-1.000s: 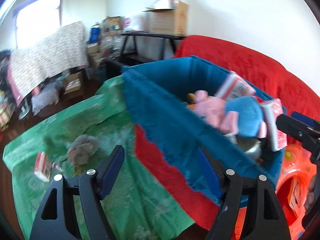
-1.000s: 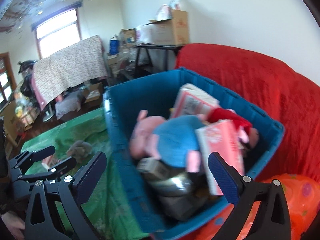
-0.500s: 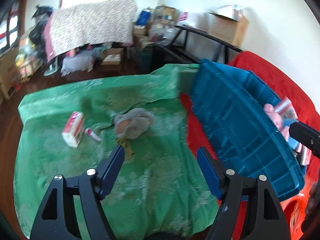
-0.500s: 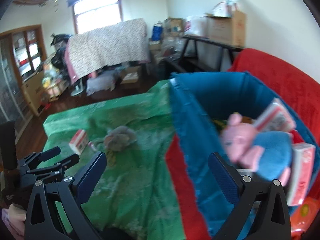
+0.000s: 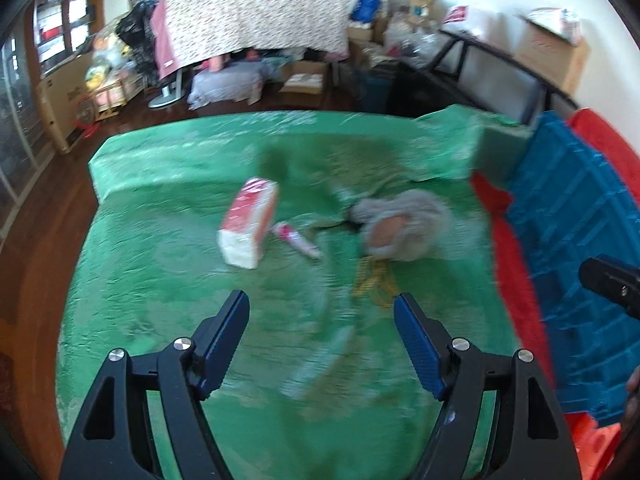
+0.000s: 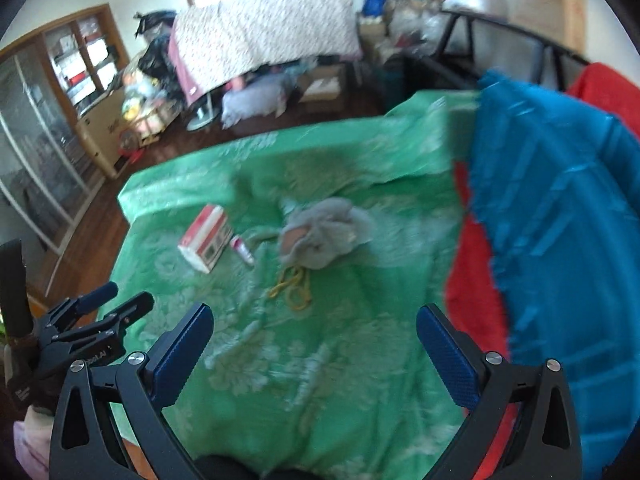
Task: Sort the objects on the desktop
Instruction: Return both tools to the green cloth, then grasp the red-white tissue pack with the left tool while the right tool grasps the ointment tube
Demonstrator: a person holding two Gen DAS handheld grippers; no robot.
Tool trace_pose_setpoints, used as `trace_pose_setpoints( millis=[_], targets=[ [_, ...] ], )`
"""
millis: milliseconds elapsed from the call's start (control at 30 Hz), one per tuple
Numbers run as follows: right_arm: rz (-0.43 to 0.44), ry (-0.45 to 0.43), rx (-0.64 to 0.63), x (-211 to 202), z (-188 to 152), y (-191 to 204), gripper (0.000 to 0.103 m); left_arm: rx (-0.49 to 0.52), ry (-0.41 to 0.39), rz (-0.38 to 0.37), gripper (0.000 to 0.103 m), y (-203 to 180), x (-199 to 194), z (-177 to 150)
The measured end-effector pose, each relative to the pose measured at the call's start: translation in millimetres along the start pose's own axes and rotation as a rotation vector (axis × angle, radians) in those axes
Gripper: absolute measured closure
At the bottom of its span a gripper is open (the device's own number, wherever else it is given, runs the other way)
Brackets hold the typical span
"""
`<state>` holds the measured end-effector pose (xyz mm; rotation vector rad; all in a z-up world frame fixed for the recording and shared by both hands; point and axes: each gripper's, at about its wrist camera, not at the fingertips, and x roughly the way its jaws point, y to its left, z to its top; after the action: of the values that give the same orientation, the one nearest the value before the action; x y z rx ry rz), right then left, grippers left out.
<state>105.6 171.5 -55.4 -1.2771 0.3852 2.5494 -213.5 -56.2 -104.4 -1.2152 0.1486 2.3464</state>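
Note:
On the green cloth (image 5: 160, 272) lie a red-and-white box (image 5: 248, 222), a small pink-and-white tube (image 5: 294, 236), a grey plush toy (image 5: 400, 226) and a yellow cord (image 5: 374, 280). My left gripper (image 5: 322, 312) hangs open above the cloth, short of these things, with nothing between its fingers. The right wrist view shows the same box (image 6: 204, 238), tube (image 6: 242, 250), plush (image 6: 320, 236) and cord (image 6: 292, 284). My right gripper (image 6: 314, 324) is open and empty too. The left gripper (image 6: 104, 300) appears at that view's lower left.
A blue bin (image 5: 572, 248) stands at the right on a red cover (image 5: 516, 264); its wall (image 6: 560, 208) fills the right of the right wrist view. Beyond the table's far edge are a patterned draped cloth (image 5: 256, 12), boxes and a dark metal rack (image 5: 480, 60).
Both grippers have swung left and down, away from the blue bin and its toys, to above the green cloth. The box, tube and plush now sit ahead of them. Both stayed open.

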Motion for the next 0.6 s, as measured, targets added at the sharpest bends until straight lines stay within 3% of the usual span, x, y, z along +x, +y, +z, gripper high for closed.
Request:
trace_pose_setpoints(
  millis=[200,333,600],
  targets=[
    [0.069,0.101,-0.020,90,13,24,0.000,0.016,0.061,0.125,0.029,49,66,14],
    [0.091,0.157,-0.039,138,12,33,0.000,0.056,0.074,0.180,0.029,66,117,44],
    [0.117,0.185,-0.074,203,33,46,0.000,0.097,0.190,0.165,0.029,70,218,78]
  ],
)
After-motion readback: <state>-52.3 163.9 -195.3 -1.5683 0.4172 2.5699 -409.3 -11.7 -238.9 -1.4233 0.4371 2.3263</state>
